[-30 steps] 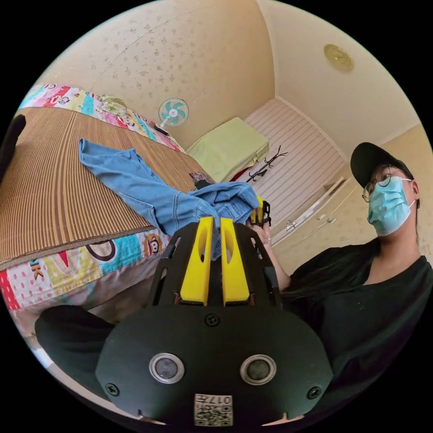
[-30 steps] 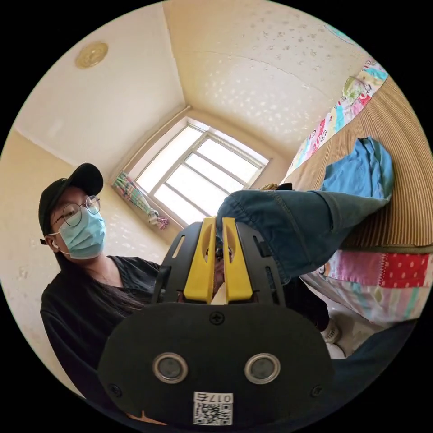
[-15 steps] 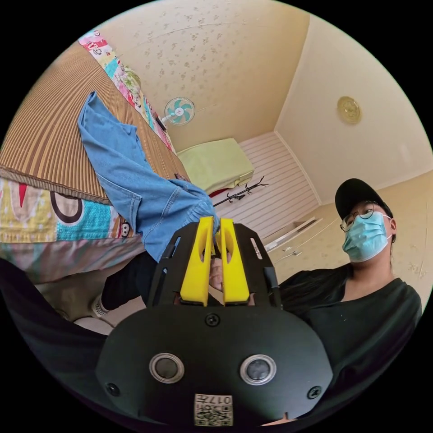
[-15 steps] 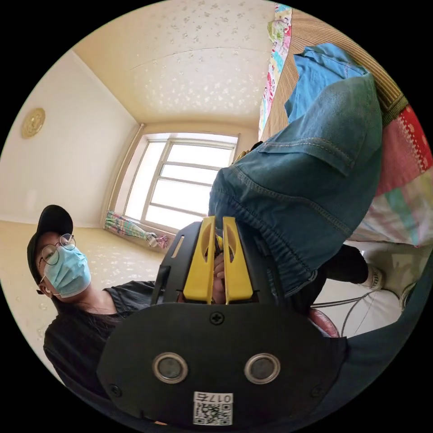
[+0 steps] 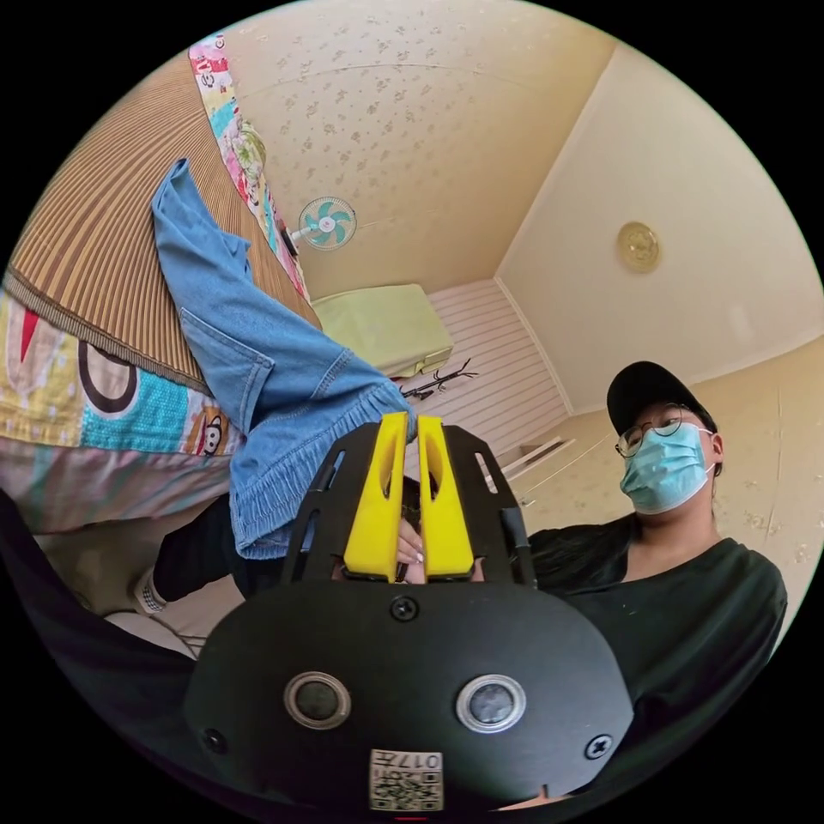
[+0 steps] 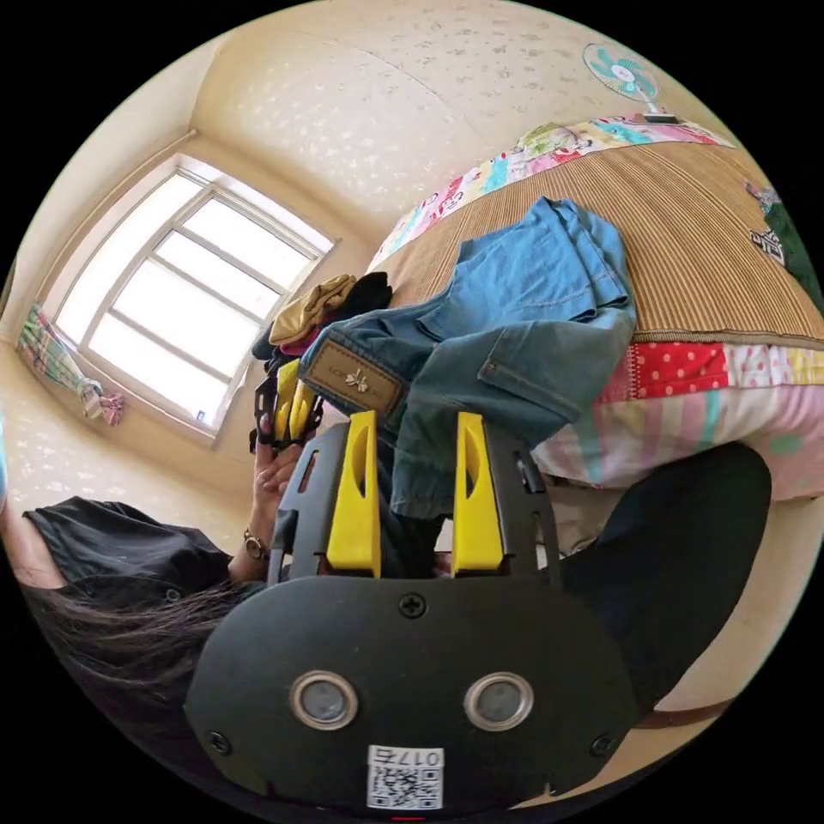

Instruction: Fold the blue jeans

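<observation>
The blue jeans (image 5: pixel 257 360) trail from the striped bed mat (image 5: pixel 94 249) over the bed's edge, with the gathered waistband hanging lowest. My left gripper (image 5: pixel 401 422) is shut on the waistband's corner. In the right gripper view, the jeans (image 6: pixel 515 335) show a brown patch at the waist, and the left gripper (image 6: pixel 287 405) holds that waist end in a person's hand. My right gripper (image 6: pixel 411 422) is open with its jaws wide apart. A fold of denim hangs loosely between them, pressed by neither jaw.
The bed has a patchwork sheet (image 6: pixel 712 378) below the mat (image 6: pixel 704 232). A pile of clothes (image 6: pixel 326 300) lies by the window (image 6: pixel 180 292). A small fan (image 5: pixel 326 223) stands at the bed's far side. The person (image 5: pixel 678 549) stands close behind both grippers.
My right gripper has opened and let go of the waistband, and its view has swung toward the bed. My left gripper stays shut on the jeans, which hang further over the bed's edge.
</observation>
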### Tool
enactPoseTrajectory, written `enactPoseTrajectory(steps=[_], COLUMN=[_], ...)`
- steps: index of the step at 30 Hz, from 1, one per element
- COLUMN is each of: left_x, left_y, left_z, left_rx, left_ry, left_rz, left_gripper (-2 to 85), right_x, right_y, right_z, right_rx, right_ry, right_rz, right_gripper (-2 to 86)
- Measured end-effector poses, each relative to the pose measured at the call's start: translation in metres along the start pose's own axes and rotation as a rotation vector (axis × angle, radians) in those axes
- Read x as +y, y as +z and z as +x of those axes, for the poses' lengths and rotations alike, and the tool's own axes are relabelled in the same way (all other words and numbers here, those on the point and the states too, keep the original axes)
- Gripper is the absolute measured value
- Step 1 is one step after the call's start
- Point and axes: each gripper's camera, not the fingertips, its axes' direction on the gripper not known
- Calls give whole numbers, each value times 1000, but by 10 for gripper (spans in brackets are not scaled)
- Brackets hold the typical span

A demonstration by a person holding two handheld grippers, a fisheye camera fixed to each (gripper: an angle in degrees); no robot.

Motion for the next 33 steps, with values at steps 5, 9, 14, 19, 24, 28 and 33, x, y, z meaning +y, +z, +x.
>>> enactPoseTrajectory(steps=[5,9,14,19,24,28,33], left_x=[1,3,-4,-11,-15,-16,-25], left_y=[11,20,34,44,65,97,135], left_z=[-4,-6,-4,-12,-66,-130,-195], left_rx=[24,22,265,-195,-857,-1055,-967], left_ry=[-9,-7,91,51,-79,-114,-187], left_rz=[-1,1,57,-32,-262,-393,-500], left_gripper=[4,-5,-9,2,143,169,133], right_x=[11,15,13,-1,-25,-51,-70], right_y=[40,70,113,106,102,125,169], right_z=[10,25,32,24,10,16,24], right_rx=[66,96,177,164,381,457,504], right_ry=[128,206,185,197,105,90,44], right_rz=[-149,-284,-358,-311,-295,-345,-433], right_gripper=[138,143,74,87,128,168,138])
